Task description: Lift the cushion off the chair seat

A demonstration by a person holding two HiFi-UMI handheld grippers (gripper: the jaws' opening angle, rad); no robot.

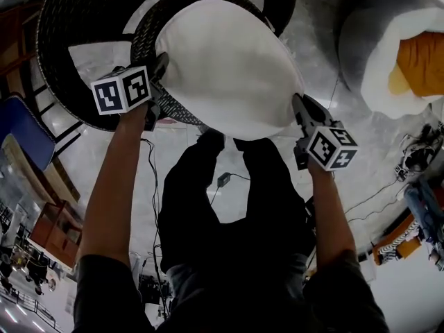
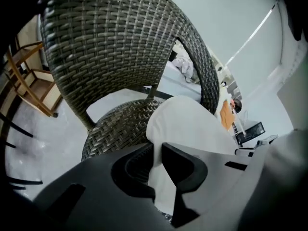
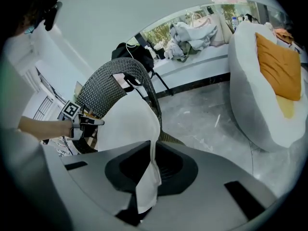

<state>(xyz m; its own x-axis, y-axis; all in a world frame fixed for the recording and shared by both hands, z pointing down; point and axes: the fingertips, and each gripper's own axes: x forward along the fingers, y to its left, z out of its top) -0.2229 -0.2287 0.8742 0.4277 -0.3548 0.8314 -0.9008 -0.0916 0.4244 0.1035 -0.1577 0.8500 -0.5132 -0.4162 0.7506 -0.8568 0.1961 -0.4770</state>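
Nearest me, two forearms run up the head view to the grippers, one at each side of the white cushion (image 1: 222,68). My left gripper (image 1: 160,75) has its jaws drawn narrow and pinching the cushion's left edge; the right gripper (image 1: 300,109) is likewise nipped tight on a thin fold of the right edge. The cushion hangs between them over the front rim of the wicker seat (image 1: 177,108) – I cannot tell whether its far end touches the weave. The chair (image 1: 69,61) curves its high back round the far side and the left, so that way is walled in. To the right lies open pale floor (image 1: 312,40), bounded by a pale lounger (image 1: 371,44) with an orange pad (image 1: 420,61) – well apart from the chair. Cables (image 1: 149,165) trail on the floor by the person's legs.
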